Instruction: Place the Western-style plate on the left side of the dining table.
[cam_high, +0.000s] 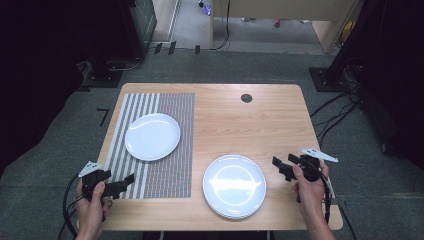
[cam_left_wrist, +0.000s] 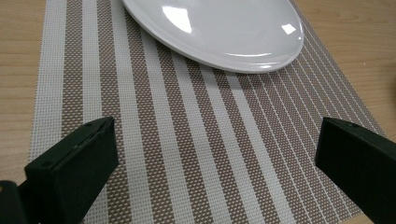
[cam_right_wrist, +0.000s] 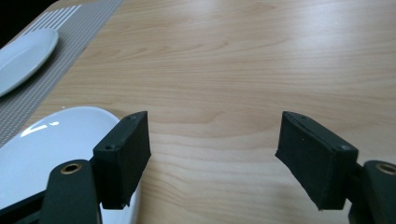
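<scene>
Standing at the near edge of the table (cam_high: 280, 220), the person holds both tools low and level. The right gripper (cam_high: 278, 167) sits just beside the right rim of the stack of white plates (cam_high: 234, 186), jaws spread wide with nothing between them; in the right gripper view one jaw hangs over the stack's rim (cam_right_wrist: 42, 149), whether touching or just clear I cannot tell. The left gripper (cam_high: 126, 182) hovers over the near left corner of the striped placemat (cam_high: 165, 165), jaws likewise spread and empty.

The stack rests near the near edge, right of centre, just off the placemat's right border. Judged as glazed ware: stiff, smooth, slippery, and breakable if dropped or knocked. It appears to be more than one plate, so moderately heavy together; the top one alone should be light. The sound place to take hold is the thin raised rim on the side facing the right gripper, one jaw above and one beneath. A shallow bite risks the plate sliding out.

Being round and flat, the plates have no long axis; they lie face up, level on the table.

Farther back, the single white plate (cam_high: 152, 136) lies face up on the placemat, toward the left edge. Beyond it a small dark round fitting (cam_high: 246, 98) is set into the table near the far edge.
</scene>
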